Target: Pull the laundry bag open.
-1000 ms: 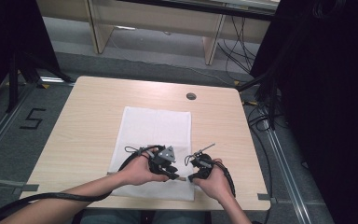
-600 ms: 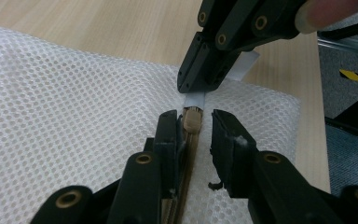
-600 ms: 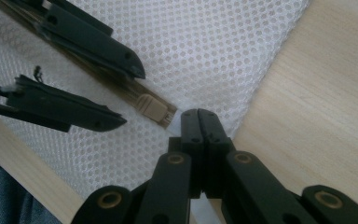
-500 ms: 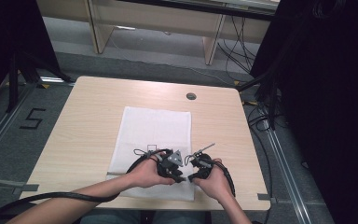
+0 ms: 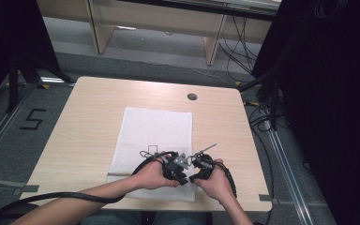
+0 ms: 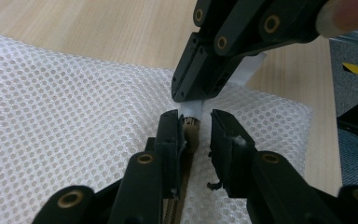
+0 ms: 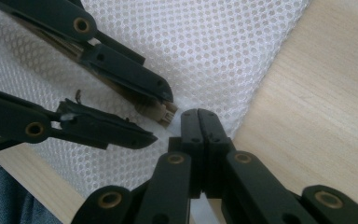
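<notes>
While both hands sit close together at the near edge of the table (image 5: 84,122), I see my left tongs (image 6: 196,130) and right tongs (image 7: 200,122) meeting tip to tip over the white mesh cloth (image 5: 157,131). My right tongs are clenched, pinching a strip of white tape (image 6: 192,108) whose free end sticks out beyond them. My left tongs have just been closing a little, yet a gap remains: a small tan piece (image 6: 191,135) lies against the inner face of one jaw, with the other jaw standing apart from it, so nothing is squeezed there. That tan piece sits right at the end of the white strip, touching it, just above the cloth. From the right gripper view the same tan piece (image 7: 161,112) shows tucked under one jaw of the left tongs, just beside my clenched tips. The cloth lies flat in the middle of the table, reaching to its near edge under my hands.
</notes>
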A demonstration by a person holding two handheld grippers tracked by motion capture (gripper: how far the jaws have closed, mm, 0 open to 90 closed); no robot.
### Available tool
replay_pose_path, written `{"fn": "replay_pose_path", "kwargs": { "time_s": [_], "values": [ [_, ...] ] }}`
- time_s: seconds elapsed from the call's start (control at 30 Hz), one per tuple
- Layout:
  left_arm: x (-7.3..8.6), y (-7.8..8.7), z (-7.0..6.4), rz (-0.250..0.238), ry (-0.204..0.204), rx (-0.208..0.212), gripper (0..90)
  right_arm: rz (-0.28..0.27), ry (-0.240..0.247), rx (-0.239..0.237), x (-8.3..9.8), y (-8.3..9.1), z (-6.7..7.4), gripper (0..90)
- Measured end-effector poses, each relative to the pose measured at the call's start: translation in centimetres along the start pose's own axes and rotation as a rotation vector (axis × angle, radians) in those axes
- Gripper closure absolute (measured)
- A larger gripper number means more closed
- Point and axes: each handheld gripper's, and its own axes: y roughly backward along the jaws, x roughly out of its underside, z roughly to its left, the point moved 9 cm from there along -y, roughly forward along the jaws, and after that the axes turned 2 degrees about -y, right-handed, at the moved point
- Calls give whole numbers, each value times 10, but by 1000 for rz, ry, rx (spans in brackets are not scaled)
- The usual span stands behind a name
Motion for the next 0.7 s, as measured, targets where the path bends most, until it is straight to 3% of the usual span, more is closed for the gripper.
{"fn": "replay_pose_path", "kwargs": {
  "time_s": [0.2, 0.5, 0.7],
  "values": [
    [0, -3, 1, 13, 15, -4, 803, -1, 5, -1, 0, 0, 0, 900],
    [1, -1, 2, 51, -9, -20, 813, 2, 7, 5, 0, -1, -1, 900],
    [0, 0, 1, 43, -9, -20, 816, 16, -1, 24, 1, 0, 0, 900]
  ]
}}
